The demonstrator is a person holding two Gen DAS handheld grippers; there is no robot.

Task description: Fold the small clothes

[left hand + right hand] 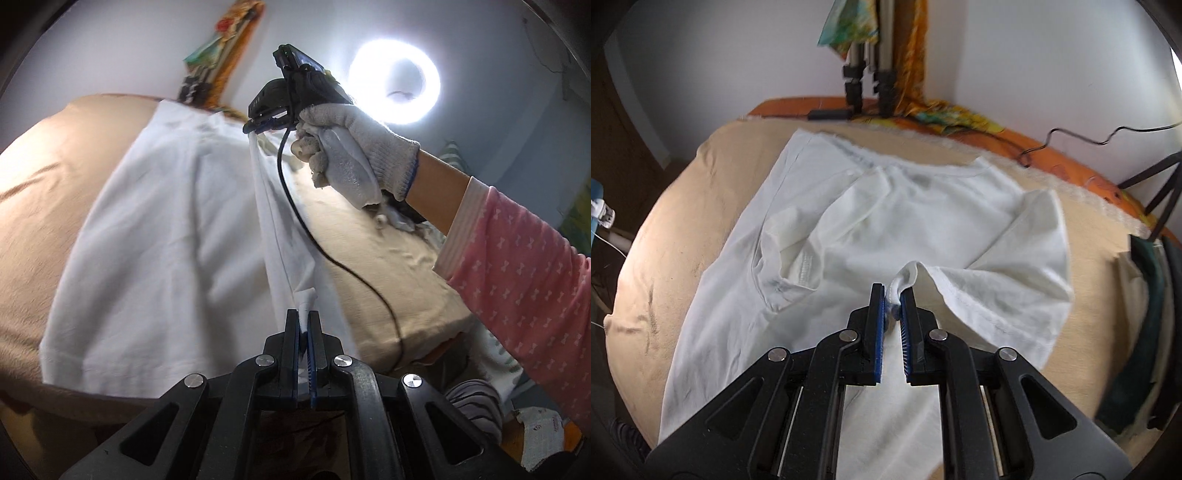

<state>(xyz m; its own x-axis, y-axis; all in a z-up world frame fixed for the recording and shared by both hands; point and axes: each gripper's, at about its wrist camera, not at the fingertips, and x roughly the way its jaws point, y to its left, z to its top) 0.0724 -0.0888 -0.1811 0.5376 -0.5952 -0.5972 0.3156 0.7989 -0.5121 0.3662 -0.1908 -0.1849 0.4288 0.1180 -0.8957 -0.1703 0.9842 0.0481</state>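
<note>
The white T-shirt lies spread on a tan cloth that covers the table, its neckline toward the far wall. The right tongs are closed on a bunched sleeve edge, lifted above the shirt body. The left tongs are clamped tight on a lower corner, so the side edge stretches taut between both. Bare tan cloth borders the shirt left and right. Tripod legs stand at the far edge; a ring light glows behind the gloved hand.

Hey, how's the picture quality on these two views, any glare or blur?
Left wrist view: the ring light blows out to white glare, and the white shirt is motion-smeared. Right wrist view: even light, no glare, shirt edges slightly blurred, fisheye bending and dark corners.
</note>
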